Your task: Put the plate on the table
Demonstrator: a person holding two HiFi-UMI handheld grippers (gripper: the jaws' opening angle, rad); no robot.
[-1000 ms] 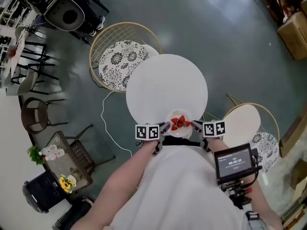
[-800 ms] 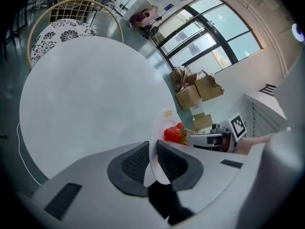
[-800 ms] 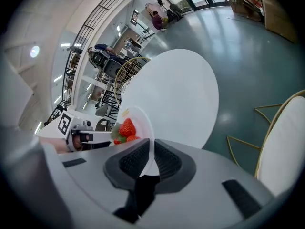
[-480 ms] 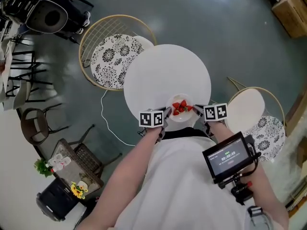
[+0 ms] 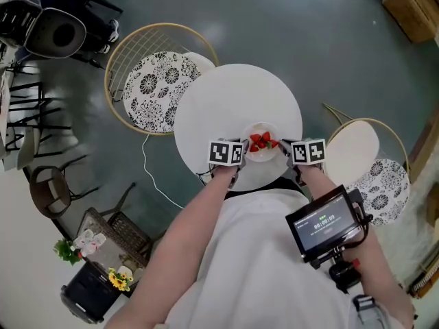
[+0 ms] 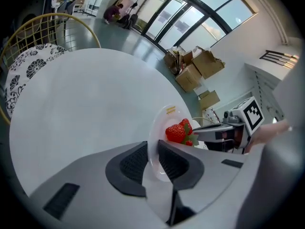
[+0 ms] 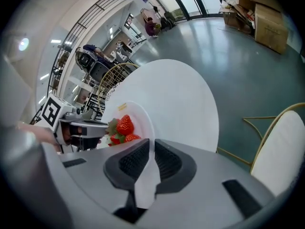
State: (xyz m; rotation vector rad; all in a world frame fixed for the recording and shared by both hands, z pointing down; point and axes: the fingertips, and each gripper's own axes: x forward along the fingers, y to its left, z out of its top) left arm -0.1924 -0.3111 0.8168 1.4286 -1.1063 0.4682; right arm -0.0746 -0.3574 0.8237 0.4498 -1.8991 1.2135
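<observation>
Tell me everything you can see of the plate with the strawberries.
The plate is small, round, white and glossy, holding a few red strawberries. The left gripper and the right gripper each pinch its rim on opposite sides. It is over the near part of the round white table; contact is unclear.

Wire chair (image 5: 147, 81) with patterned cushion ahead-left of me, second chair (image 5: 363, 156) on my right. White cable (image 5: 144, 160) on floor. Cardboard box (image 5: 411, 2) far right.

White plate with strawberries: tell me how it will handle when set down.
The round white plate is probably stiff: pinched only at opposite rims, it shows no sag. The loose red strawberries may roll if it tilts.
</observation>
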